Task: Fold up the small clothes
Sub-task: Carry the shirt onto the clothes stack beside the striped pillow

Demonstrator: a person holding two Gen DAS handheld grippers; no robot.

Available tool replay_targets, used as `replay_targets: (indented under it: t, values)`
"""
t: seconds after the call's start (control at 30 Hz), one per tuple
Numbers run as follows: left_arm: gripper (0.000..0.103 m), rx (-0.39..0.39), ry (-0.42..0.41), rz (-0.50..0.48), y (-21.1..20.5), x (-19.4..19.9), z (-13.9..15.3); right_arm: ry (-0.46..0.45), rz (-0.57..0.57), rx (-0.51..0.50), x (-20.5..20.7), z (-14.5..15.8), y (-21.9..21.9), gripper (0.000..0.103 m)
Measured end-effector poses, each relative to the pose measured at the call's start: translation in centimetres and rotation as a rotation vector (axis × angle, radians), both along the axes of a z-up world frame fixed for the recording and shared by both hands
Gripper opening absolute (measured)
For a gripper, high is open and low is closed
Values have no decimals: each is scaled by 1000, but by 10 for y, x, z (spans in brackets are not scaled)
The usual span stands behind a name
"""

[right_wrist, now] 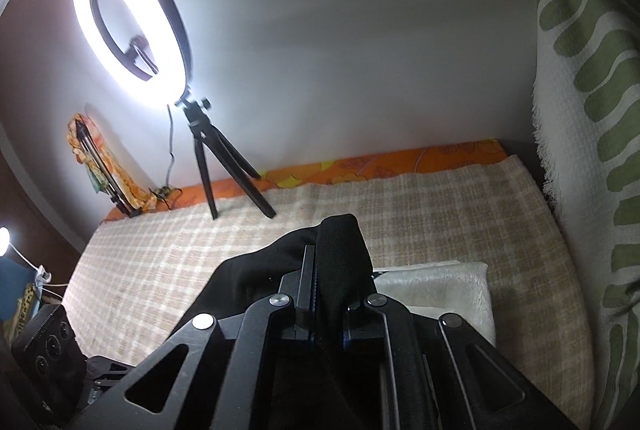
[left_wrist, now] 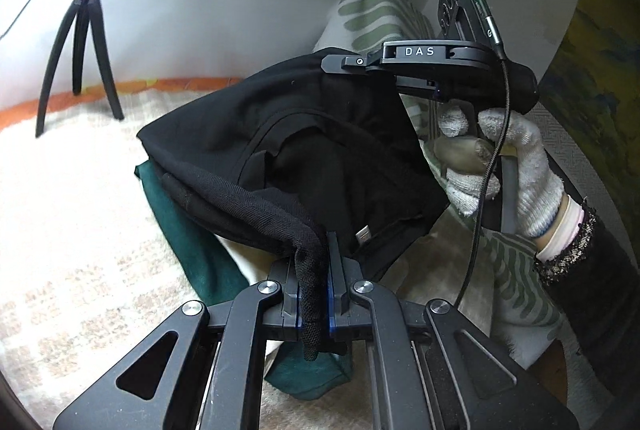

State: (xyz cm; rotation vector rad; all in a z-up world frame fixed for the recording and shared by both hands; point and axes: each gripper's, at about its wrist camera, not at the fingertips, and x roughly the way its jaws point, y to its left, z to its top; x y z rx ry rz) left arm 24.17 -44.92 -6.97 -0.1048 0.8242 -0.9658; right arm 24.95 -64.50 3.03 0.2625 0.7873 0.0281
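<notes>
Left wrist view: left tongs (left_wrist: 316, 294) at bottom centre, clamped narrow on a black mesh-trimmed edge of the black garment (left_wrist: 288, 134). Garment hanging mid-frame between both tools, slung over a green cloth (left_wrist: 200, 262) and above the checked bed cover (left_wrist: 80, 230). Right tongs (left_wrist: 340, 62) at upper right, seen side-on and nipping the garment's far corner, carried by a gloved hand (left_wrist: 504, 166). Tripod (left_wrist: 80, 42) at upper left; green-striped blanket (left_wrist: 372, 6) behind.

Right wrist view: right tongs (right_wrist: 320, 270) at lower centre, pinched shut on a fold of the same black fabric. White fluffy cloth (right_wrist: 440, 282) just right of them, ring light (right_wrist: 132, 22) at upper left.

Step in hand, by judgement: carrying the held edge over to make a fold. Next move likely calls for lowering both corners evenly onto the bed, keeping the edge taut, then letting go.

Hard to make out: garment type, its lower hem, and how much lies beneath. Green cloth cut off by the tool body.
</notes>
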Motion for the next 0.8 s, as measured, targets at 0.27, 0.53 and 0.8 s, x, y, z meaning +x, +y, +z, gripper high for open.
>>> replay_targets:
  t: [0.27,0.53,0.8]
  values:
    - [10,36,69,4,-5,5,-12,62,-39,-43,15,-22,-24,12]
    - [39,77,93,13,0,-1,-10,91,-259,-135,8,-25,-62,29]
    - [40,88,119,23,19,-12,-10,52,-248,-148,-20,-8,-47,29]
